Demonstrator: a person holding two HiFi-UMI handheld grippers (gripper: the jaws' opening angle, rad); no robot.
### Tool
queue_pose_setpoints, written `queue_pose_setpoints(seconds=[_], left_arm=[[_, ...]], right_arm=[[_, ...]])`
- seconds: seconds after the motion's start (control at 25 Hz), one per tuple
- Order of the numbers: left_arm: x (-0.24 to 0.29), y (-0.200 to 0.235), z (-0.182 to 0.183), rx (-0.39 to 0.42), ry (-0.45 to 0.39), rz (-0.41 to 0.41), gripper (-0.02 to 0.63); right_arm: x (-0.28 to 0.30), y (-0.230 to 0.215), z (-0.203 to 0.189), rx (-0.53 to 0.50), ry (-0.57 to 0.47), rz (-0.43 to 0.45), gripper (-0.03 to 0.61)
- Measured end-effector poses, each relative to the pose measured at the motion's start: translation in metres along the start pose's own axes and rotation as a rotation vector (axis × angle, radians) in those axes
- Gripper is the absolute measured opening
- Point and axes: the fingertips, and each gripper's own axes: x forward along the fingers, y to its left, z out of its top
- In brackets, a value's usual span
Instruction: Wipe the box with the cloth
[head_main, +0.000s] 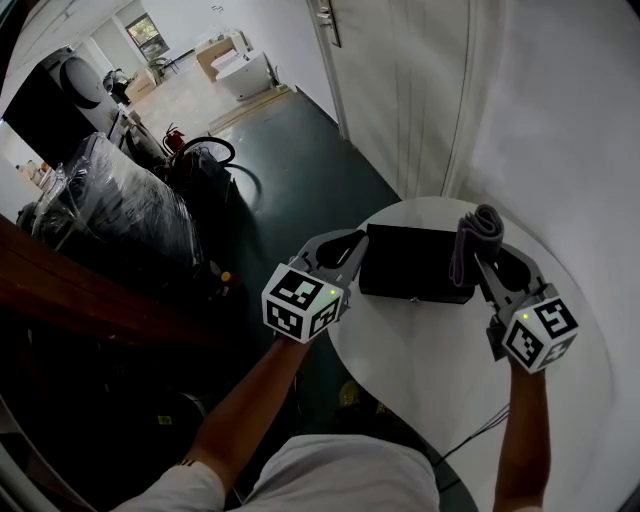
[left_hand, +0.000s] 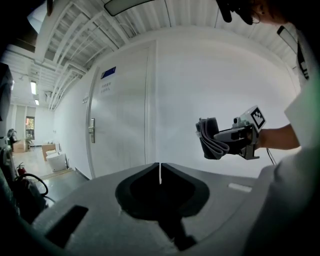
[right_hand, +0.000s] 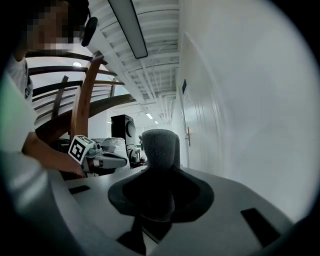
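Black and stiff-looking, the box (head_main: 410, 262) sits on the round white desk (head_main: 420, 350); the left tool (head_main: 352, 245), jaws pressed together on nothing, is at its left edge, touching or not I cannot tell; the box would likely slide less if braced there; the grey cloth (head_main: 478, 232), soft, light and folded thick, is pinched in the right tool (head_main: 480, 262) over the box's right end; it probably flops, so a bunched hold suits it; the box's material and its right corner under the cloth are hidden.

White round table (head_main: 420, 350), white door (head_main: 400, 80), red fire extinguisher (head_main: 172, 140)
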Motion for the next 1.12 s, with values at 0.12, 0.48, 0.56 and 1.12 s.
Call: queue_pose_setpoints(seconds=[0.12, 0.48, 0.56, 1.12], left_arm=[[0.008, 0.008, -0.013, -0.032, 0.041, 0.000, 0.018], [0.029, 0.022, -0.042, -0.075, 0.150, 0.005, 0.091], [0.035, 0.024, -0.049, -0.080, 0.182, 0.012, 0.103], [0.055, 0.041, -0.099, -0.189, 0.402, 0.044, 0.149]], right_arm=[[0.004, -0.012, -0.014, 0.029, 0.031, -0.018, 0.095], [0.013, -0.048, -0.047, 0.104, 0.113, -0.072, 0.095], [0.015, -0.058, -0.055, 0.119, 0.134, -0.081, 0.095], [0.020, -0.113, -0.117, 0.383, 0.246, -0.126, 0.095]])
